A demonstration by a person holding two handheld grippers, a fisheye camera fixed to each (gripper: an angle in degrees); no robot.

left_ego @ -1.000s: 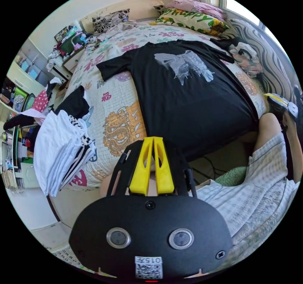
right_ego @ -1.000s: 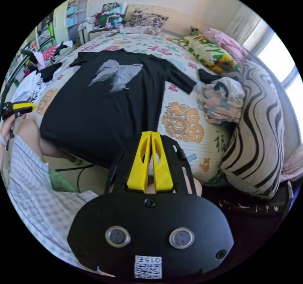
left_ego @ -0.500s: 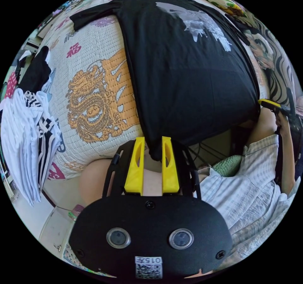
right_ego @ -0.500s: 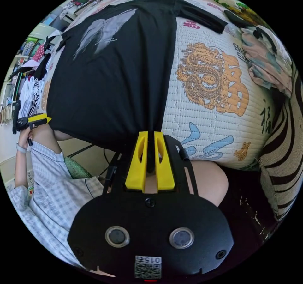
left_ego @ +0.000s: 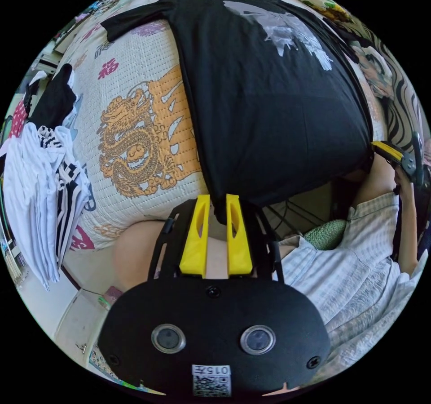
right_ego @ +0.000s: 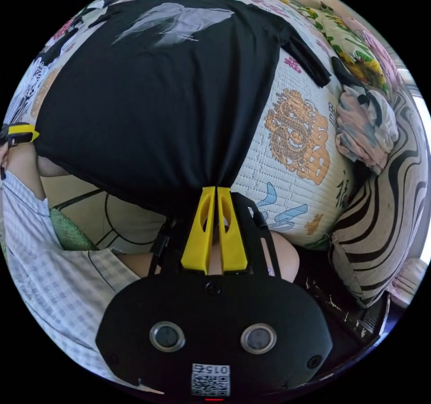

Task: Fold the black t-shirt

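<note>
The black t-shirt (left_ego: pixel 269 107) with a grey print lies face up on the bed, its hem hanging over the near edge. In the left gripper view my left gripper (left_ego: pixel 218 197) has its jaws drawn in around the hem's left corner, with cloth filling the narrow gap. In the right gripper view the same t-shirt (right_ego: pixel 157 98) gathers into a pinch at the hem's right corner, where my right gripper (right_ego: pixel 216 189) is shut on it. Each gripper appears at the far hem corner in the other view: the right gripper (left_ego: pixel 388 149) and the left gripper (right_ego: pixel 22 132).
The bed's quilted cover (left_ego: pixel 134 143) carries an orange dragon print. A stack of folded white and striped clothes (left_ego: pixel 36 188) sits at its left edge. Crumpled clothes (right_ego: pixel 363 130) and a striped cushion (right_ego: pixel 386 206) lie on the right. The person's checked clothing (left_ego: pixel 359 278) is below the bed edge.
Both grippers dropped from above the bed to the hem at its edge. Their jaws were shut on nothing, opened around the hem corners, and have closed in on the cloth.
</note>
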